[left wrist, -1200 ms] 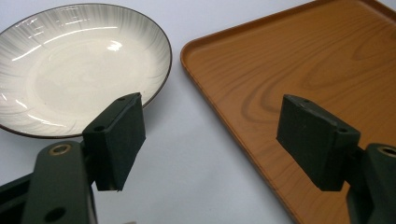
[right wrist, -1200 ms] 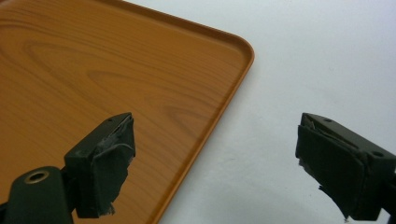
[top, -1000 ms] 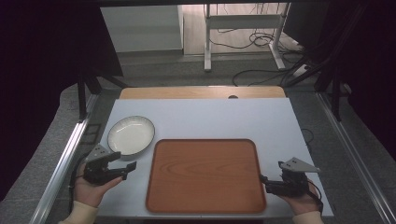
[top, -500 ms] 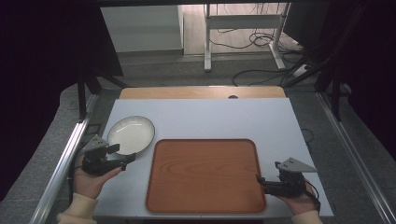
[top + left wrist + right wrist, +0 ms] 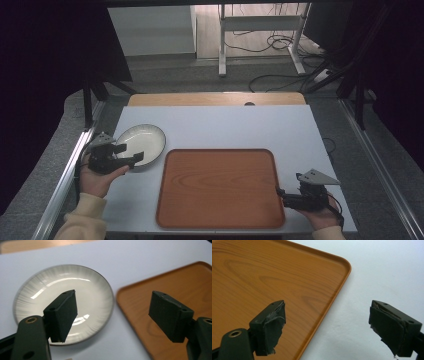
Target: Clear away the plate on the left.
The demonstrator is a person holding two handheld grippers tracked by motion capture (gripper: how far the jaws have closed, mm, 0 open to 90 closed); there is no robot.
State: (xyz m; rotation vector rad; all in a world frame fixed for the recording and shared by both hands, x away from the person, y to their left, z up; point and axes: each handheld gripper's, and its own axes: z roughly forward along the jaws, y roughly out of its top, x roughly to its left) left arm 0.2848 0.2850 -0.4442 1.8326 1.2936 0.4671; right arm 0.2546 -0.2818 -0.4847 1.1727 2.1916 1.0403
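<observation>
lower right of the high view: right claw [image 5: 278, 192] is sitting with jaws apart, straddling the tray [image 5: 220, 185] edge, gripping nothing. the tray is lying bare, mid-frame on the white worktop [image 5: 240, 125]. left of frame: left claw [image 5: 134, 154] is hovering at the near rim of the plate [image 5: 145, 140], jaws wide and empty, one over the plate. plate is resting on the worktop just beside the tray's upper left corner. judgement: grasp not yet made, everything remaining. contact with the rim is hard to make out.
</observation>
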